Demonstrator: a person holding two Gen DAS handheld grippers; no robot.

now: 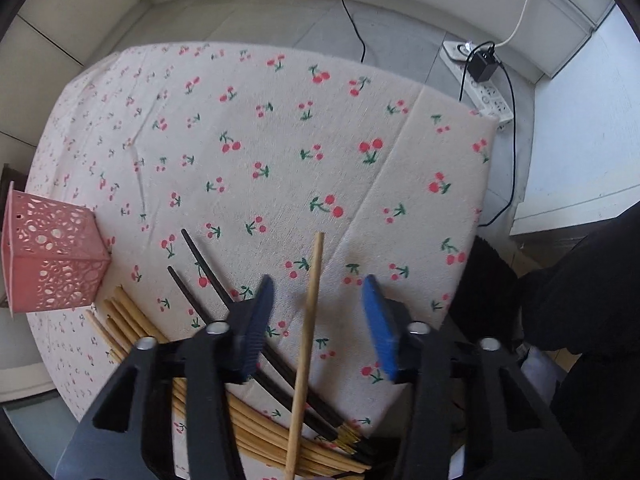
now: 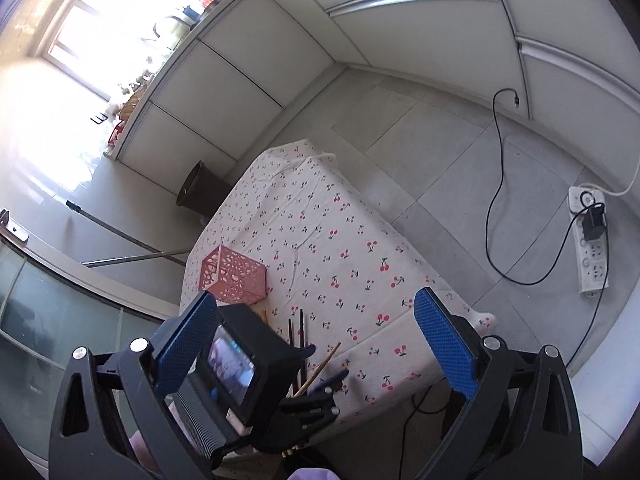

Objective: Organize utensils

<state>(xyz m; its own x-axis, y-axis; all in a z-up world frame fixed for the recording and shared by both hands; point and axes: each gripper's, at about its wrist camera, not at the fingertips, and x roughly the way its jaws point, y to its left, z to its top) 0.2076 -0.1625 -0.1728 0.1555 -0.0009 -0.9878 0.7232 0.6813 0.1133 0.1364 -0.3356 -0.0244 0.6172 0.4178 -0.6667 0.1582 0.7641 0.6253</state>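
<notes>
Left tongs open astride one wooden chopstick near the bench edge. Right tongs open, empty. Pink basket at the bench's far side.

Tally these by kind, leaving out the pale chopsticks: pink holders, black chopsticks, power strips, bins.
Pink holder: 1
Black chopsticks: 2 showing
Power strip: 1
Bin: 1
Total: 5
</notes>
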